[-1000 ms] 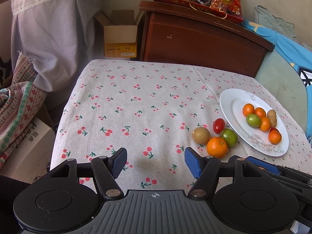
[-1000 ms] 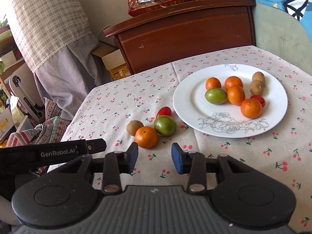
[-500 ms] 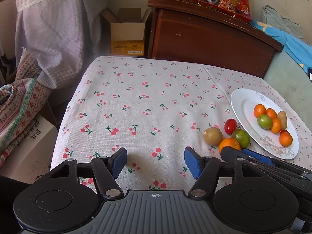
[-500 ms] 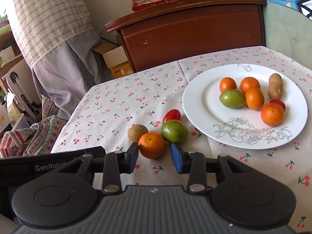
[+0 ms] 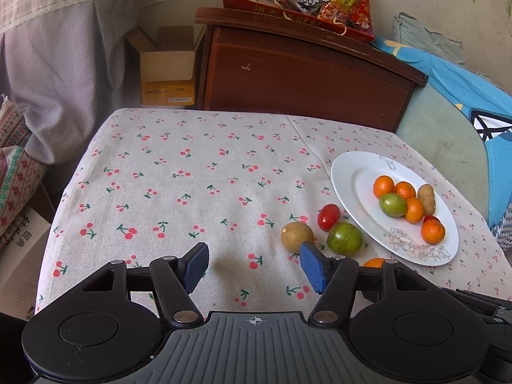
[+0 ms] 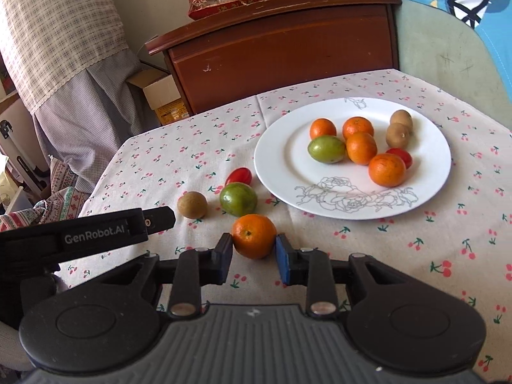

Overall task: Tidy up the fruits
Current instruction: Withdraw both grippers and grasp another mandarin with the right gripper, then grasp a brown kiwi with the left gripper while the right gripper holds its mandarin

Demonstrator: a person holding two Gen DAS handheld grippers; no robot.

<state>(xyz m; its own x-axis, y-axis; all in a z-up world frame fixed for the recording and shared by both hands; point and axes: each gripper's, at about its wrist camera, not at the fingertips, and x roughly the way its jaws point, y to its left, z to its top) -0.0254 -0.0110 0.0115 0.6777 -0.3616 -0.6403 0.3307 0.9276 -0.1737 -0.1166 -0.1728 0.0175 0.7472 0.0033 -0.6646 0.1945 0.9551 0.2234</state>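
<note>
The right tongs [image 6: 253, 252] sit low and level over the bench [image 5: 192, 185], blue pads either side of a dimpled mandarin [image 6: 254, 235] near the front edge; looks pinched, pads touching its skin. The left tongs [image 5: 254, 264] hover spread wide over bare cherry-print cloth. Just behind the mandarin: a glossy green fruit [image 6: 238, 199], a brown round fruit [image 6: 192, 204] and a red tomato [image 6: 238, 176], all beside the white plate [image 6: 288, 172] towards the right edge. The left view barely shows the mandarin.
</note>
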